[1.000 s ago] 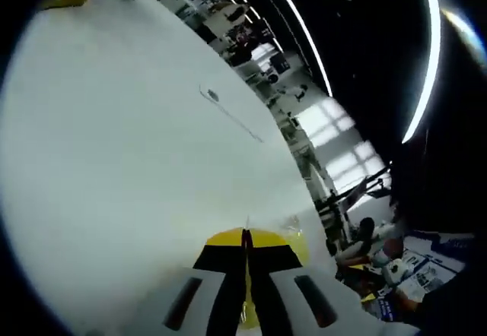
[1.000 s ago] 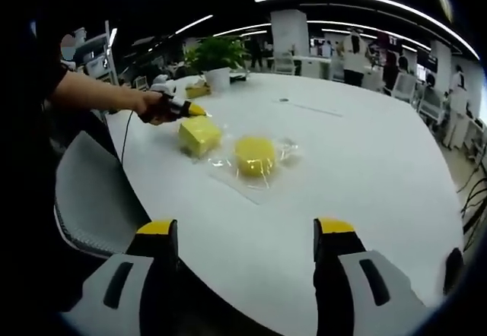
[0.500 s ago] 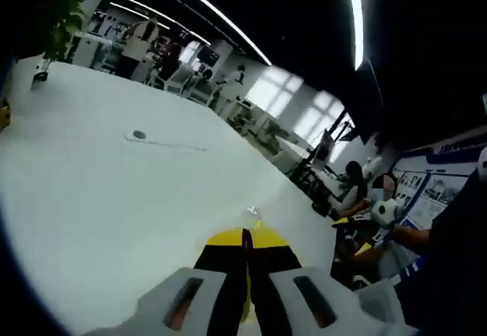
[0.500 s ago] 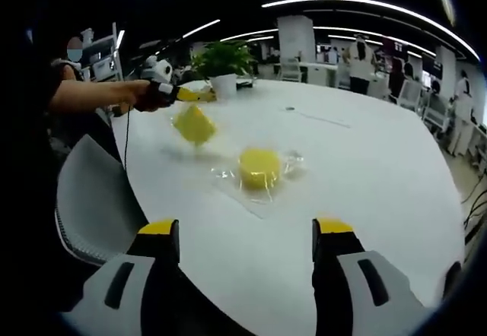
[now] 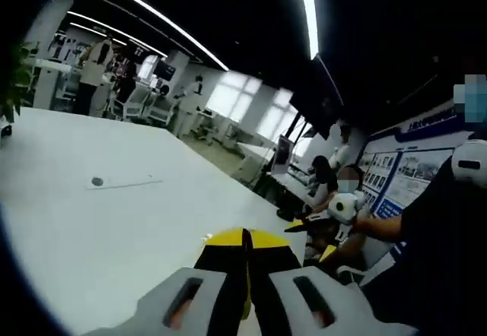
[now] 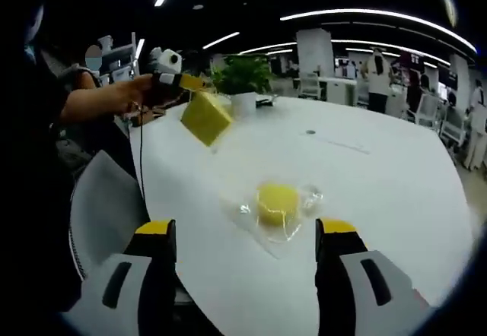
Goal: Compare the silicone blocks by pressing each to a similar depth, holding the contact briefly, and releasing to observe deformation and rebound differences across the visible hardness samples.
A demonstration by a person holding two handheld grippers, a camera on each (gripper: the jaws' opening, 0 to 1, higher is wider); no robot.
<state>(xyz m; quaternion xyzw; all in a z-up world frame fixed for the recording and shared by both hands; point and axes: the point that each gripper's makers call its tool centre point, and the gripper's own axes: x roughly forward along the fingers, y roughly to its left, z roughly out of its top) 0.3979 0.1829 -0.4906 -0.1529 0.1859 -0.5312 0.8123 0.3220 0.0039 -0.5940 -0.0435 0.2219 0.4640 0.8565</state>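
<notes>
Nearest my right hand, my right gripper [image 6: 245, 241] stands released, its two yellow-tipped jaws spread wide apart and holding nothing. It hangs back over the near edge of the white table [image 6: 380, 176], I judge so that its camera can watch the samples from a distance. Between and just beyond those jaws, a round yellow silicone block [image 6: 277, 203] lies flat on the table inside a crinkled clear plastic wrapper [image 6: 293, 222], apart from both jaws and untouched.

Farther off, to the left in the right gripper view, my left gripper [image 6: 176, 82] is raised above the table. It is clenched on a square yellow silicone block [image 6: 205, 117], which hangs tilted in the air, one corner down, clear of the tabletop. I judge the lift serves to feel how this sample gives under a squeeze.

Along the left gripper's own jaws, in the left gripper view, they stand pressed nearly together, and that same block's yellow edge [image 5: 228, 239] bulges just past their tips.

Beyond the table, a potted plant [image 6: 242, 77] sits at the far edge, then office desks and standing people.
</notes>
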